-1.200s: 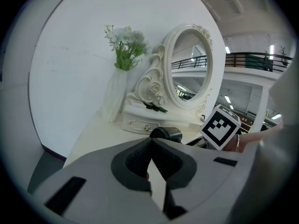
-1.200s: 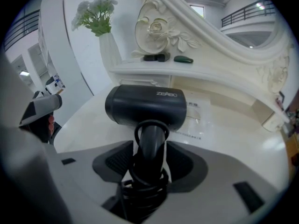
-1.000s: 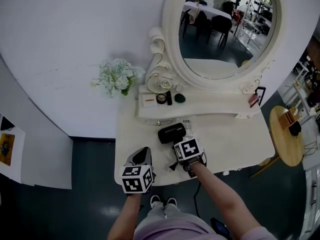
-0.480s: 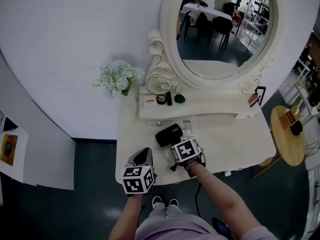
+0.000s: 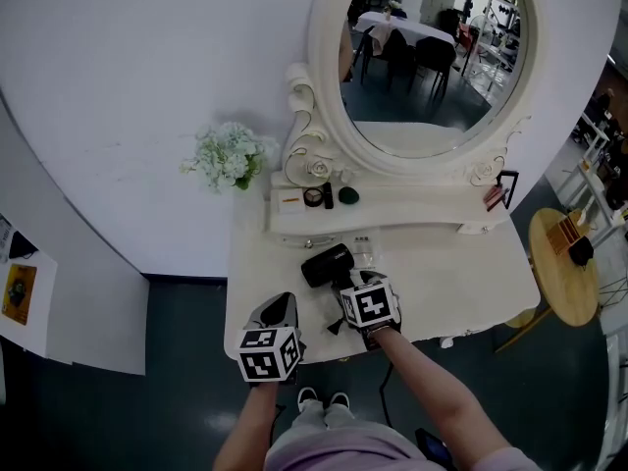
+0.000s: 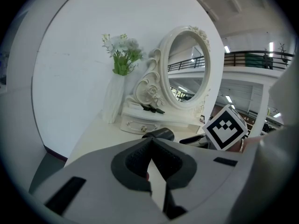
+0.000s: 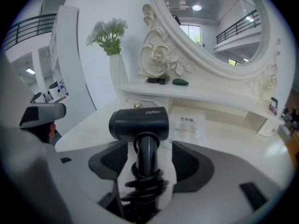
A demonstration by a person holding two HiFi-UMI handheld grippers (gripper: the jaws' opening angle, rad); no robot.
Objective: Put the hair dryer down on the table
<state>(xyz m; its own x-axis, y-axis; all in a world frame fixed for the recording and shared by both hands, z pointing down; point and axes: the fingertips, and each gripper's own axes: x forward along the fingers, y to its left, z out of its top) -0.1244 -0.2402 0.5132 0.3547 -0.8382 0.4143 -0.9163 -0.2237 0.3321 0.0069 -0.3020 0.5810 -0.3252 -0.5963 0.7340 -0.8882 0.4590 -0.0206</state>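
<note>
The black hair dryer (image 5: pixel 326 263) lies on the white dressing table (image 5: pixel 451 283), body toward the mirror. Its handle and coiled cord (image 7: pixel 142 185) point back at me. My right gripper (image 5: pixel 345 287) straddles the handle; in the right gripper view (image 7: pixel 148 160) its jaws are opening, with a gap between each pad and the handle. My left gripper (image 5: pixel 283 300) hovers at the table's front left edge, jaws shut and empty (image 6: pixel 150 141). From there the hair dryer (image 6: pixel 159 133) shows just ahead.
An oval mirror (image 5: pixel 432 57) in a carved frame stands at the back, over a low shelf with small cosmetics (image 5: pixel 329 196). A vase of white flowers (image 5: pixel 228 155) stands back left. A clear plastic packet (image 7: pixel 187 124) lies beyond the dryer. A round wooden side table (image 5: pixel 564 278) is at right.
My right gripper has drawn slightly back toward the table's front edge. The hair dryer has shifted a little left. The left gripper has stayed put.
</note>
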